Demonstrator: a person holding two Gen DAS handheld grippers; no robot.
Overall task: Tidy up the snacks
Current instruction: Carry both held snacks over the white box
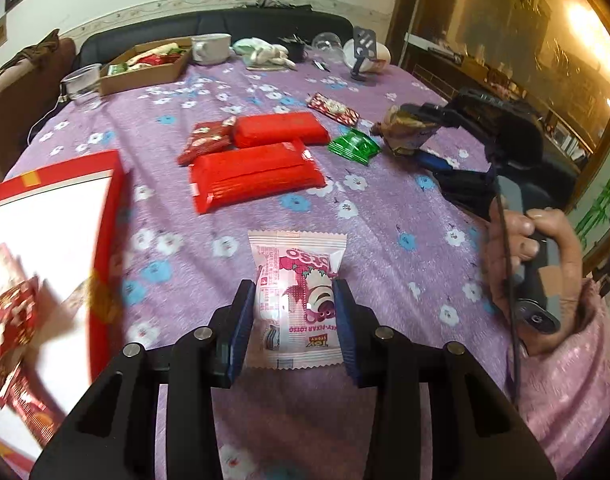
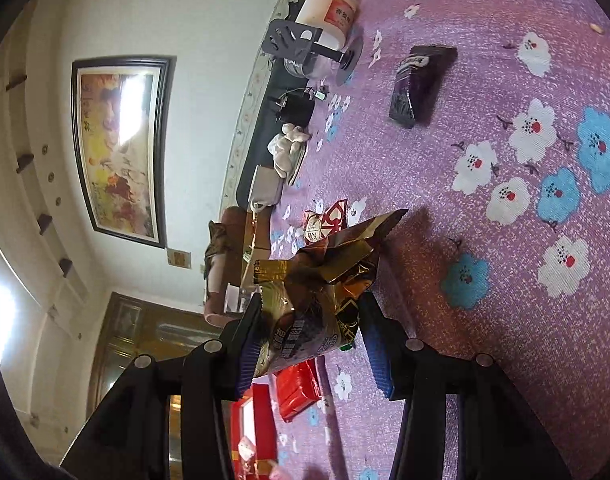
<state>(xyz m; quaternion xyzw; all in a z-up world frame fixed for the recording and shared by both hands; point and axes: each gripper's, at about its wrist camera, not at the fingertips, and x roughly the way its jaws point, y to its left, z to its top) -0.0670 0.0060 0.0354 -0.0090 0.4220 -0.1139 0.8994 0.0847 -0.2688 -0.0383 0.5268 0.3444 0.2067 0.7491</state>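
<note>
Pink and white, the Lotso snack packet (image 1: 299,300) sits between the blue pads of the left gripper (image 1: 293,316), which press on both its sides. It looks light, soft and puffy, so a hard pinch could crush what is inside. A good hold is across its middle. The red box (image 1: 105,240) with a white inside is at the near left edge of the table (image 1: 405,208). Two red packs (image 1: 253,178) and a small green packet (image 1: 355,146) lie in the middle.

From the right wrist, the right gripper (image 2: 309,344) holds a crinkly gold and brown snack bag (image 2: 325,280) by its lower end. The bag looks thin and slippery. A dark purple packet (image 2: 421,84) lies well apart, nearer the far edge.
</note>
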